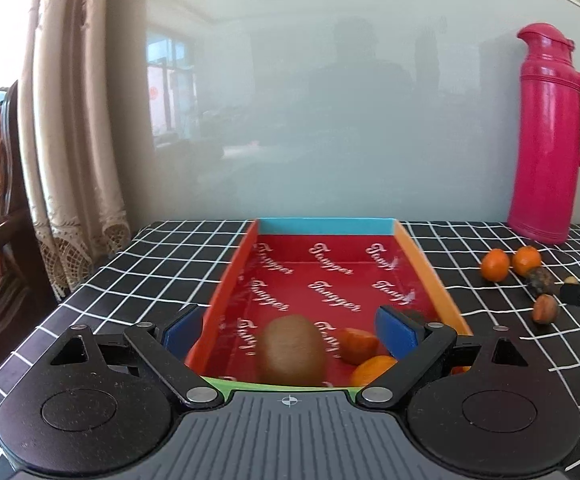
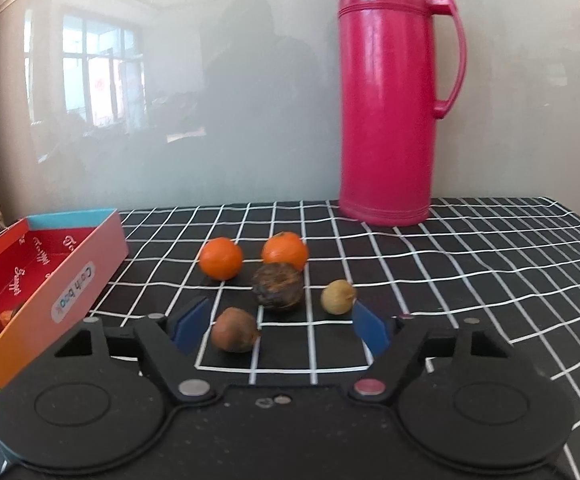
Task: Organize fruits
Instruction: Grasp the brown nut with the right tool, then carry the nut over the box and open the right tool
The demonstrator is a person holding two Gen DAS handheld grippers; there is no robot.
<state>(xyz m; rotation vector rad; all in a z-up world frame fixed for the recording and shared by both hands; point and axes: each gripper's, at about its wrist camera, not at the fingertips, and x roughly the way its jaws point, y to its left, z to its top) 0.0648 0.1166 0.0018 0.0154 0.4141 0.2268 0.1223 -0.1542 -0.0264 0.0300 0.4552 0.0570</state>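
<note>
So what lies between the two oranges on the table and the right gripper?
In the right wrist view, a dark wrinkled fruit lies between the oranges and the right gripper; a brown fruit sits nearer its left finger.

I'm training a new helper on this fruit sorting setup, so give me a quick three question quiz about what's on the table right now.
1. True or false: the kiwi already lies inside the red box.
2. How many orange fruits sit loose on the tablecloth, outside the box?
3. Multiple choice: the pink thermos stands A) inside the box, B) upright at the back of the table, C) tipped on its side.

Key:
1. True.
2. Two, one beside the other.
3. B.
</note>
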